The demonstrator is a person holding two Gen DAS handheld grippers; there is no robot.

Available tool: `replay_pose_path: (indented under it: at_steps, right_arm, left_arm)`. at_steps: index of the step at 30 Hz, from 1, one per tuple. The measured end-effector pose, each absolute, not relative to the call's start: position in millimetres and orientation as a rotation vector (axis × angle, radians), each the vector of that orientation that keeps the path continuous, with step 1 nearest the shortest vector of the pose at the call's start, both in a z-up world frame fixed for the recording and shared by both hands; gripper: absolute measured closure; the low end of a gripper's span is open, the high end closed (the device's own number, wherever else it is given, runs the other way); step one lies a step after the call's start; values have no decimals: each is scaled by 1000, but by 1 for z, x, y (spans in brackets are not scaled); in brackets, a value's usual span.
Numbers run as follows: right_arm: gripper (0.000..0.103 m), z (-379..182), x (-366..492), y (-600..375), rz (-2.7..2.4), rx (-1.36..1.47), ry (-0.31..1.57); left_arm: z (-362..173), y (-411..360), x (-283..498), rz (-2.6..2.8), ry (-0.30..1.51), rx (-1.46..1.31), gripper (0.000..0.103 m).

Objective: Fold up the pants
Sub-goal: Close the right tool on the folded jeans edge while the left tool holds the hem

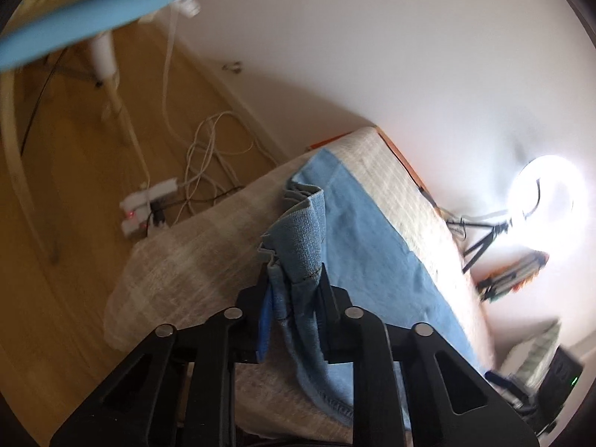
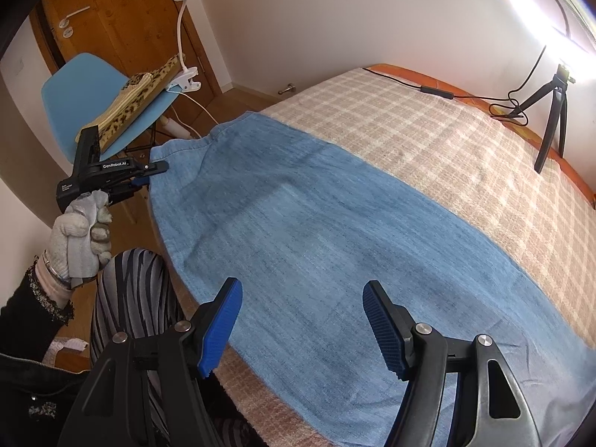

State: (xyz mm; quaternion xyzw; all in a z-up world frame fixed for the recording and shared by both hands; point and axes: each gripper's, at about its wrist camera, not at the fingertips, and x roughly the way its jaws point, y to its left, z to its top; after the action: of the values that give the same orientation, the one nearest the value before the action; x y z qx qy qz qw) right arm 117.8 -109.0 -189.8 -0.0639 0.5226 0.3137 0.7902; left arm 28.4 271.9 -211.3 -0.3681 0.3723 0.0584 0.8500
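Blue denim pants [image 2: 316, 231] lie flat along the near edge of a bed with a beige plaid cover [image 2: 447, 141]. My left gripper [image 1: 294, 290] is shut on the bunched waistband corner of the pants [image 1: 298, 231] and lifts it a little off the bed. In the right wrist view the left gripper [image 2: 152, 173] shows at the far left end of the pants, at the bed's edge. My right gripper [image 2: 301, 320] is open and empty, hovering just above the near middle of the pants.
A blue chair [image 2: 93, 93] with a leopard-print item and a clip lamp [image 2: 186, 7] stands left of the bed. A ring light on a tripod [image 2: 551, 111] stands on the bed's far right. Cables and a power strip [image 1: 149, 205] lie on the wooden floor.
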Motion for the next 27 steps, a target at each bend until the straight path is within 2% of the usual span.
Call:
replay_pose_path:
  at_steps: [9,16,18,19,23,27]
  right_arm:
    - [33,-189,132,-119,672,-38,1137]
    - [33,-186,177,-131,727,199,1169]
    - [28,-191,193,-132,742,289,1192]
    - [22,-194,200,-131,746,325,1199]
    - [21,-215,230,-119,808,472,1257]
    - [21,-238,251,-107,749,469,1312]
  left_arm:
    - [-167,214,47,-14,748,-508,92]
    - [-155,157,61,-168,775,-381,94]
    - [-154,141,62,-215,781,-363,94]
    - [-153,133,62,-237,783,-360,94]
    - [-155,106,65,-312,806,-369,94]
    - [-158,92,67,-321,812,-359,94]
